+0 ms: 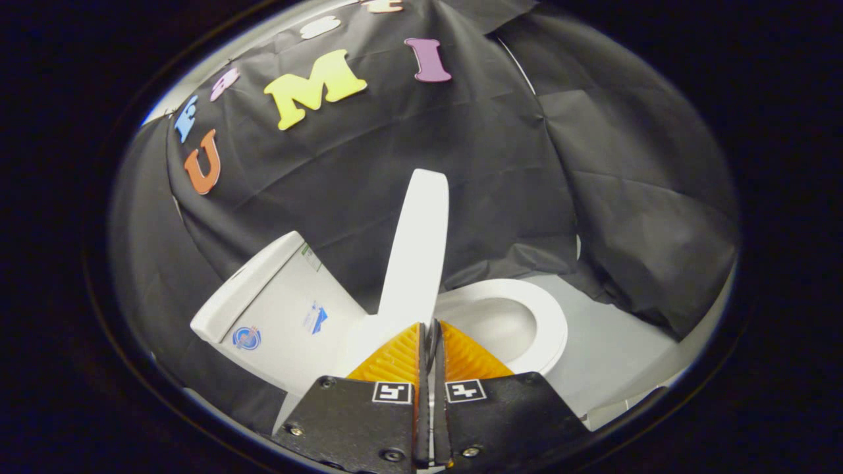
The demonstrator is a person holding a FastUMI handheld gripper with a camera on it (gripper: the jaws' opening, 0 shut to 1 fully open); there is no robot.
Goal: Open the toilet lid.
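Claw (427, 324): fingers pretty much closed, only a thin slit between them, nothing gripped.
Toilet lid (417, 247): raised, edge-on, right at the fingertips' 12 o'clock.
Seat (550, 329): down, at 2 o'clock.
Tank (276, 309): 10 o'clock.

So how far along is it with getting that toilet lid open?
Mostly done, by the look of it. The lid stands raised off the seat, edge-on just ahead of the claw, and the bowl lies open beyond. In hand: the claw's fingers are closed together at the lid's lower edge; whether they pinch it is hard to tell. Left: probably tipping the lid back toward the tank and letting go.
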